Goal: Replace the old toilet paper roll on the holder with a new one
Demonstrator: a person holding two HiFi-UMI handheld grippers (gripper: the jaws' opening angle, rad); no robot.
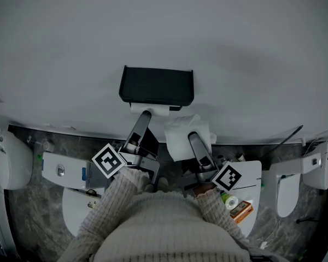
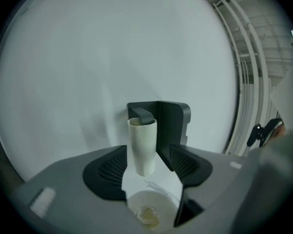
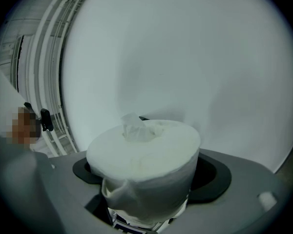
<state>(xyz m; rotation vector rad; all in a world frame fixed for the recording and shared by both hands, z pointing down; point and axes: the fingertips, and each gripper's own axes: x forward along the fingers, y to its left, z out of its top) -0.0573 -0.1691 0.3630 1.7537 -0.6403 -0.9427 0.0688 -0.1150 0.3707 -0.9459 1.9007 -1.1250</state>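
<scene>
Cardboard, pale and thin-walled, the spent toilet paper tube (image 2: 141,147) appears threaded on the arm of the black plastic holder (image 1: 156,85) on the white far wall. It stands between the spread jaws of the left gripper (image 1: 145,114), whose pads sit clear of it on both sides. To the right, just below the holder, the right gripper (image 1: 192,138) is clamped across the sides of the full white toilet paper roll (image 3: 144,155), which has a tuft of loose paper at its upper end. The tube looks feather-light and easy to crush, so a gentle pinch at mid-length should suit it. The full roll looks light too, soft and springy, and is best held by its outer wraps with the core left free for the arm. Count: one empty tube, one full roll, one holder, two grippers.
</scene>
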